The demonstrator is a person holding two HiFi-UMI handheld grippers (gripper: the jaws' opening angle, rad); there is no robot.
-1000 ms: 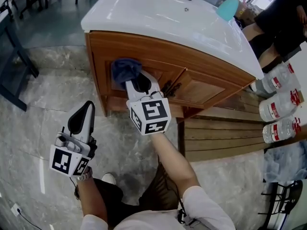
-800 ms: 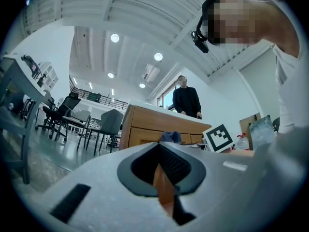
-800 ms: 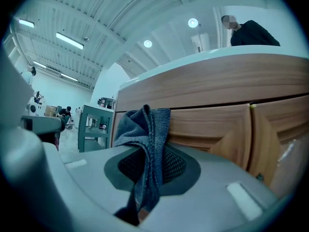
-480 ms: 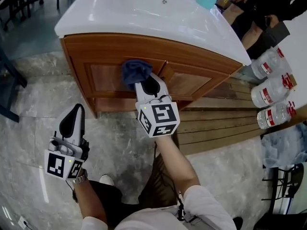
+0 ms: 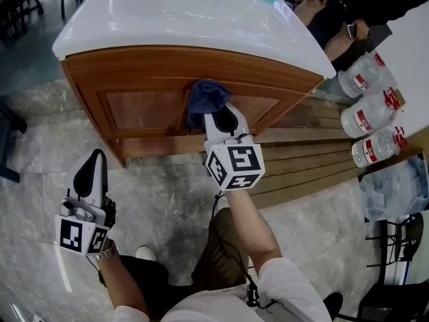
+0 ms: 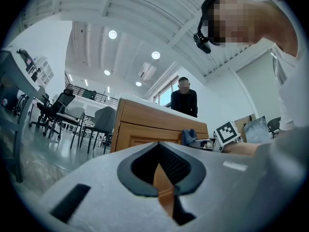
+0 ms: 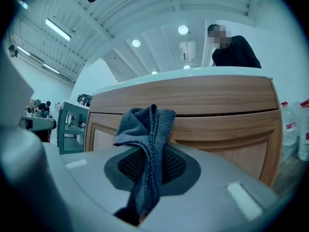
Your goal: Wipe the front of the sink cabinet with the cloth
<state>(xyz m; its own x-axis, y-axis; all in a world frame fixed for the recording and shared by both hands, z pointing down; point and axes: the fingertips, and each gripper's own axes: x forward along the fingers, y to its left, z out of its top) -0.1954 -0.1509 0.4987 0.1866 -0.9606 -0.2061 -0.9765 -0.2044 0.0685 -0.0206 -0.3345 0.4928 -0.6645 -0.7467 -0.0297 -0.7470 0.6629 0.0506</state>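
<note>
Dark-blue cloth (image 7: 145,129), bunched in folds.

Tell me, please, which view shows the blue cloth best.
The right gripper view: the blue cloth fills the centre, clamped between the jaws. The head view shows it bunched by the cabinet; the left gripper view, a small patch.

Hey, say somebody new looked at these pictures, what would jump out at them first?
First, the dark blue cloth, pinched in the right gripper and held up against the wooden sink cabinet near the middle of its front, under the white sink top. Next, the left gripper, low at the left over the marble floor, shut and empty.
</note>
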